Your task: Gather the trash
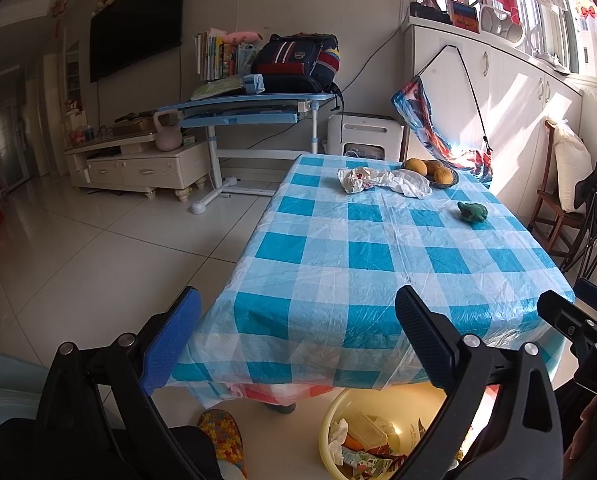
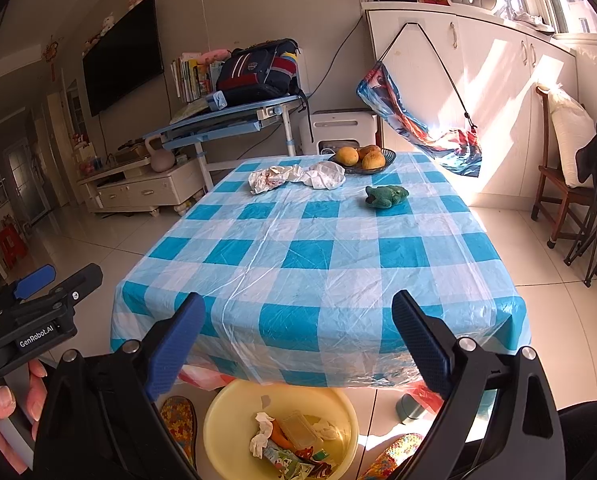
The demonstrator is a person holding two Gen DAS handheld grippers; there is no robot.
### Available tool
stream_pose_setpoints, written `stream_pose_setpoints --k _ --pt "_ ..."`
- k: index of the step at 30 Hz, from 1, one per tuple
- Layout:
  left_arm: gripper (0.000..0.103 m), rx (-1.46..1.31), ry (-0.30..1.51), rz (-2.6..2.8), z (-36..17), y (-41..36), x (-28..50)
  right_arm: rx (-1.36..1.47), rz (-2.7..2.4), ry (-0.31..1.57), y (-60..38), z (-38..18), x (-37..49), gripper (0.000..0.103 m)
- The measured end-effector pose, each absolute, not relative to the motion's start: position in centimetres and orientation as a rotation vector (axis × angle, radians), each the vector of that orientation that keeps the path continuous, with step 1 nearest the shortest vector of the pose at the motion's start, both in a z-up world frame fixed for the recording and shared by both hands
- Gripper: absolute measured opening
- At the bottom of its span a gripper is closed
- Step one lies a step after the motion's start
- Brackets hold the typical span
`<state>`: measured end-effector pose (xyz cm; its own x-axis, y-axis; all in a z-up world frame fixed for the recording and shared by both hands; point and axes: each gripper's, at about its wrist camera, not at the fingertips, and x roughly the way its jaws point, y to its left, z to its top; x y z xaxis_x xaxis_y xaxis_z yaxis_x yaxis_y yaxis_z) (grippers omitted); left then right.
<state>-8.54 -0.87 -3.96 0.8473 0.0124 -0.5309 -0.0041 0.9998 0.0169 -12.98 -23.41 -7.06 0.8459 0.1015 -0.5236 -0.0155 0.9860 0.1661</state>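
A yellow basin (image 2: 226, 420) on the floor by the table's near edge holds crumpled tissue, wrappers and a clear plastic box; it also shows in the left wrist view (image 1: 328, 416). Crumpled white plastic bags (image 2: 298, 176) lie at the far end of the blue checked table (image 2: 318, 256), and also show in the left wrist view (image 1: 382, 180). My left gripper (image 1: 298, 336) is open and empty before the table's near edge. My right gripper (image 2: 298, 340) is open and empty above the basin, beside the left gripper (image 2: 38, 304).
A dark bowl of oranges (image 2: 362, 158) and a green plush toy (image 2: 386, 196) sit at the far end of the table. Patterned slippers (image 2: 178, 420) lie on the floor beside the basin. A wooden chair (image 2: 558, 184) stands at the right, a blue desk (image 2: 226, 120) behind.
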Motion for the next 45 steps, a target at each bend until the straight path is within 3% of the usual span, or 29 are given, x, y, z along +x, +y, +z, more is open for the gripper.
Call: stream_pose_setpoints --k 45 --pt "0.094 0.022 0.556 0.004 -3.79 -0.91 -8.54 0.149 0.070 0.562 -23.25 -6.93 -12.90 0.091"
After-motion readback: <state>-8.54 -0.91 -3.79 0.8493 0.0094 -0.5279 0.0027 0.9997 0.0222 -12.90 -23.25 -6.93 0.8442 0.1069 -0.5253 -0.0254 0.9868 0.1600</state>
